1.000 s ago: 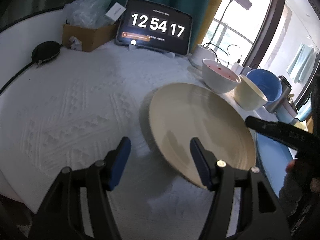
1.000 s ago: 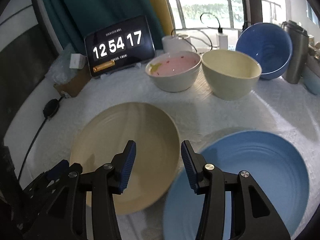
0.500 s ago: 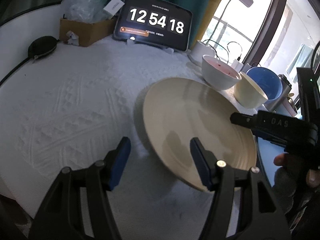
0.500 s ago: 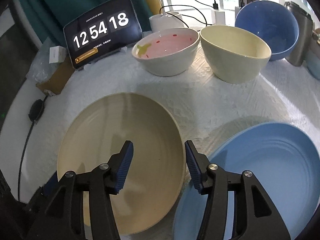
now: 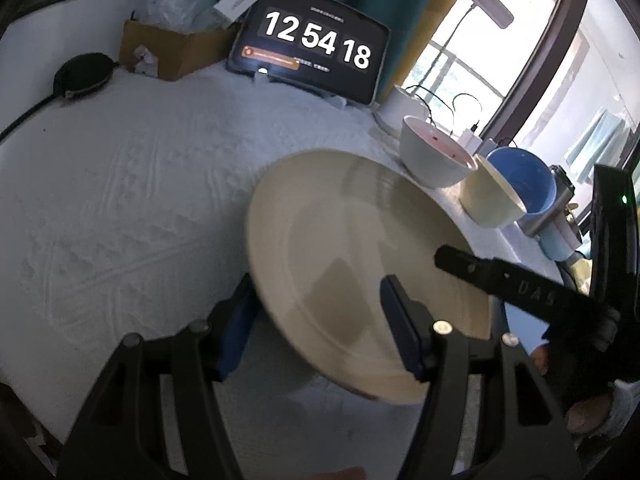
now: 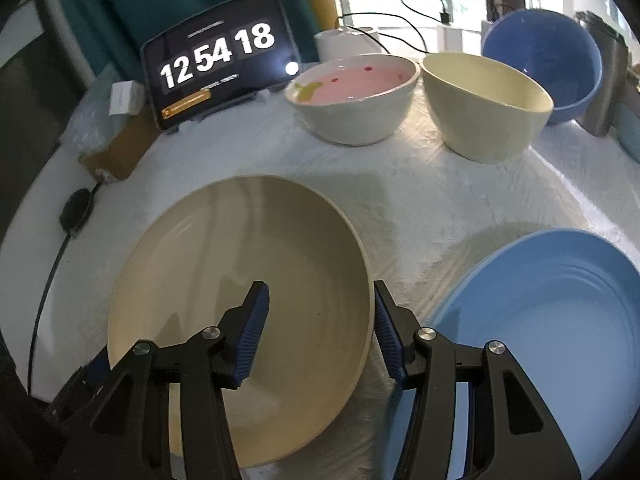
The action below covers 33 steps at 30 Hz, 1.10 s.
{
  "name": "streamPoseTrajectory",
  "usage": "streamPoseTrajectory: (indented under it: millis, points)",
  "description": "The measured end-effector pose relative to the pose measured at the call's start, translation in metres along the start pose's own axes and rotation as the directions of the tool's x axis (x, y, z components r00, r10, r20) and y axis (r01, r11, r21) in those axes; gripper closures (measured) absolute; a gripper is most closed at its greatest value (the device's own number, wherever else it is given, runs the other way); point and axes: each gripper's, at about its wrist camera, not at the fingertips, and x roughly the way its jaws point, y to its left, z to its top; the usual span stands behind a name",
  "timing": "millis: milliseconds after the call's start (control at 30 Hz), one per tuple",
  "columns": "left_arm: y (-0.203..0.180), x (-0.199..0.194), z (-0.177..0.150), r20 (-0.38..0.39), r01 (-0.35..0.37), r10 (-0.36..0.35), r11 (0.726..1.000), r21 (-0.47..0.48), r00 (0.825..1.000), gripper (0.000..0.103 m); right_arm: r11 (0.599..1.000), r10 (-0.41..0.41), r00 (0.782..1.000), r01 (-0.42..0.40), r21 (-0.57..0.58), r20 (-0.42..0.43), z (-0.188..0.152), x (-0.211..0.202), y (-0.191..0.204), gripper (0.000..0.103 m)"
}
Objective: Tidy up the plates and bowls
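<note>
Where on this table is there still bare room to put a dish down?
The widest bare cloth lies left of the beige plate, toward the black puck and clock tablet. A narrower strip runs between the plates and the bowls. The back right is crowded: pink bowl, cream bowl, blue bowl.

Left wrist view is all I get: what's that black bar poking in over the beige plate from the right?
Observer: One finger of the right gripper. Its jaws have just been opening and straddle the plate's right rim.
Operator: And the blue sliver behind it?
Observer: A whole blue plate, lying right of the beige one.
Operator: Anything in the pink bowl?
Observer: A yellow-green smear near its left rim.
</note>
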Motion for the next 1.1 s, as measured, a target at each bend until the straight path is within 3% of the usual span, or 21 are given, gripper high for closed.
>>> streamPoseTrajectory:
  millis: [267, 1100]
  points:
    - [-0.002, -0.002, -0.003, 0.013, -0.01, 0.01, 1.0, 0.015, 1.0, 0.045, 1.0, -0.004, 1.0, 0.004, -0.004, 0.015, -0.004, -0.003, 0.0, 0.056]
    - [-0.026, -0.023, -0.002, 0.075, -0.004, -0.004, 0.995, 0.1, 0.997, 0.048, 1.0, -0.007, 0.993, 0.009, -0.017, 0.114, -0.012, -0.044, -0.009, 0.056]
